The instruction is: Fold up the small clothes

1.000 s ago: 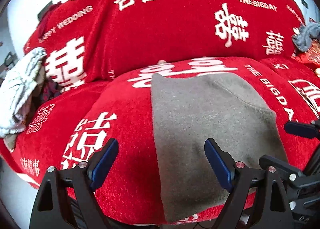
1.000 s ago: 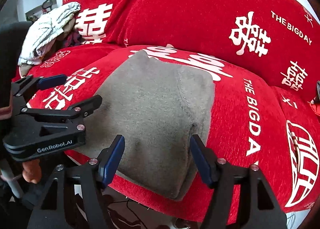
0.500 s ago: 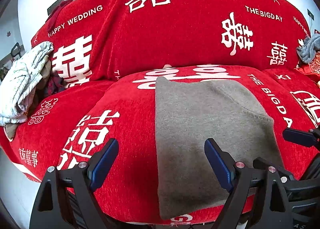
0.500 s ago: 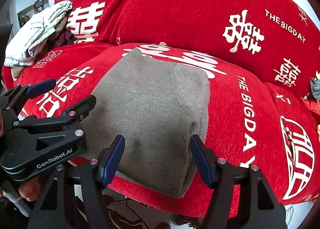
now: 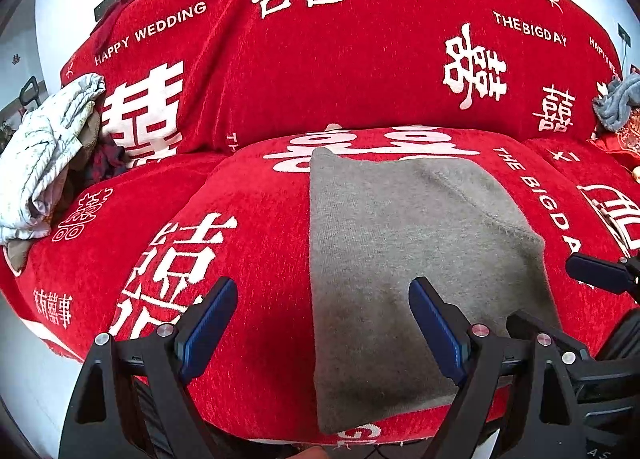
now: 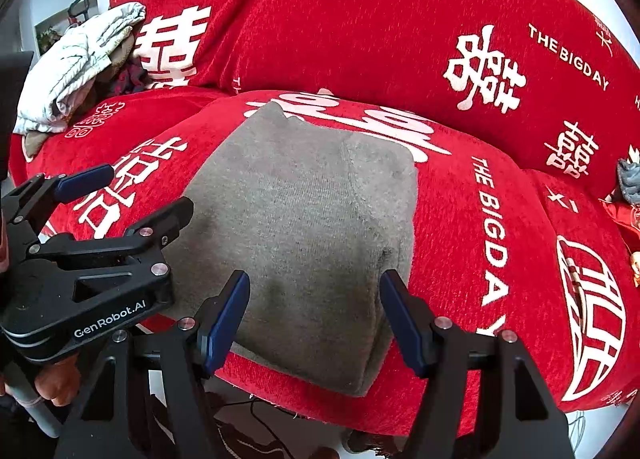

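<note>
While the grey garment [image 5: 404, 243] is spread flat on the red sofa [image 5: 256, 71], nothing is held: left gripper [image 5: 322, 323] and right gripper [image 6: 314, 317] are kept wide at 6 o'clock

Two fisheye views look forward and downward along each hand's tongs at a red sofa [image 5: 256, 71], close over its front seat cushion. The left wrist view frames the left tongs [image 5: 322, 323] low in the foreground, the right tongs' tip entering at its right edge. The right wrist view, beside it, frames the right tongs [image 6: 314, 317], with the left tongs at its left. Both share a grey folded garment [image 5: 400, 243] and the backrest.
</note>
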`<action>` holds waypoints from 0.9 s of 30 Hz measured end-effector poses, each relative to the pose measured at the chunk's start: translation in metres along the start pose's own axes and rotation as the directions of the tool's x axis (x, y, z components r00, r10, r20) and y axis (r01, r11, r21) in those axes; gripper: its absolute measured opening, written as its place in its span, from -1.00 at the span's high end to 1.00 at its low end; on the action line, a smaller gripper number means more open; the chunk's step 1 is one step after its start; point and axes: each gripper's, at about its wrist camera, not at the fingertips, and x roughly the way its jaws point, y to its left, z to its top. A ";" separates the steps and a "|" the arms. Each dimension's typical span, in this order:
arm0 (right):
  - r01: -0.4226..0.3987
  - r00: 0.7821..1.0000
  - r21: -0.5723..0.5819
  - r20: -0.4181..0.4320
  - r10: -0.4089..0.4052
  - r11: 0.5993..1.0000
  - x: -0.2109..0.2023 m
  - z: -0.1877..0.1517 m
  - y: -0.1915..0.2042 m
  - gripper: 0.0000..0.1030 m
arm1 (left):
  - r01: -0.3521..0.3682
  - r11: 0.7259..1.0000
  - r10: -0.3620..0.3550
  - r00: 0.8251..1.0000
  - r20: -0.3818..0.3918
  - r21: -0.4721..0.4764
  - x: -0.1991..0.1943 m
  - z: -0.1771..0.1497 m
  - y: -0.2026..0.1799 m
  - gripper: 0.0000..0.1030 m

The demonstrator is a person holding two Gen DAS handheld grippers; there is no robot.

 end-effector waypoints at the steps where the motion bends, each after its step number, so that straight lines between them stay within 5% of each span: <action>1: 0.001 1.000 0.000 0.001 -0.001 1.000 0.000 0.000 0.000 -0.38 | 0.000 1.000 0.000 1.000 -0.001 0.000 0.000 0.000 0.000 -0.72; 27: 0.001 1.000 -0.025 0.028 -0.001 1.000 -0.013 0.005 0.006 -0.44 | 0.000 1.000 0.000 1.000 0.009 -0.013 -0.006 0.001 0.008 -0.72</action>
